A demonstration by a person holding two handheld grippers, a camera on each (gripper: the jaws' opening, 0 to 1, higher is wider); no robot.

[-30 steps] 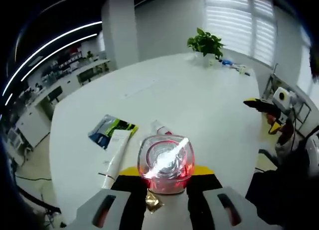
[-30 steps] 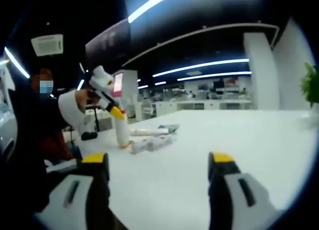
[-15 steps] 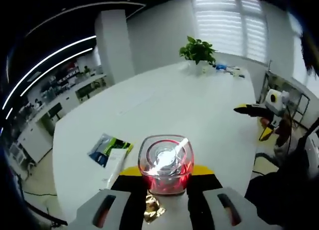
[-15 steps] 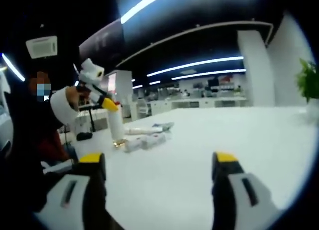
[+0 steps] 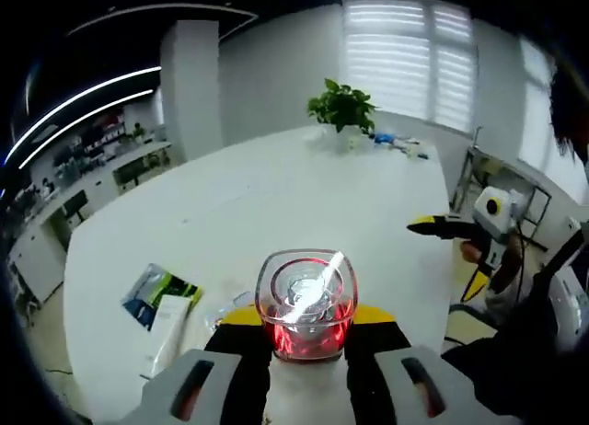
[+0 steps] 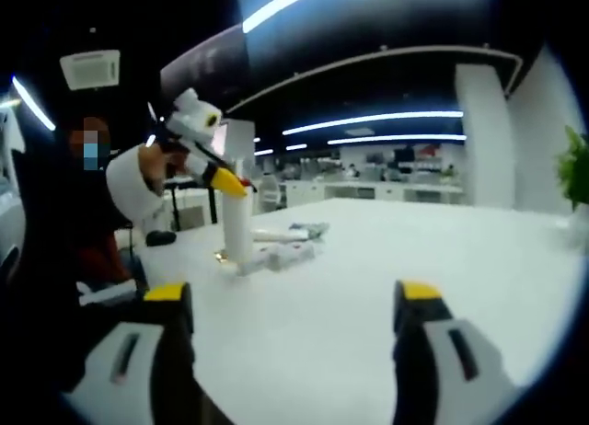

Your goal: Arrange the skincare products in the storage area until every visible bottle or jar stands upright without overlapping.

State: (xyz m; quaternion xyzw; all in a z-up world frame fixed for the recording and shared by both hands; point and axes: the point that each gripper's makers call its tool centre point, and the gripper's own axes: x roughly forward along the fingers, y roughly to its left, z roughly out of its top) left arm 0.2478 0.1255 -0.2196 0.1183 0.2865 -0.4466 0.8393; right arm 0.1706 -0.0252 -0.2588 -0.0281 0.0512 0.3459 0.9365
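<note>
My left gripper [image 5: 306, 315] is shut on a tall white bottle with a clear red-tinted cap [image 5: 306, 299], which I see from above. In the right gripper view that bottle [image 6: 237, 230] stands upright on the white table [image 6: 368, 259], its top held by the left gripper [image 6: 232, 183]. Beside its base lie small white tubes [image 6: 283, 253]. A white tube [image 5: 168, 324] and a green-blue packet [image 5: 158, 292] lie on the table to the left. My right gripper [image 6: 293, 305] hangs open over bare table, nothing between its jaws; the left gripper view shows it at the right [image 5: 449, 253].
A potted plant [image 5: 342, 103] and small items [image 5: 398, 142] stand at the table's far end. A person in a white sleeve [image 6: 129, 190] holds the left gripper at the table's edge. Desks and office furniture lie beyond the table.
The left gripper has tipped the white bottle from a lean to upright on the table. The right gripper has stayed open and nearly still.
</note>
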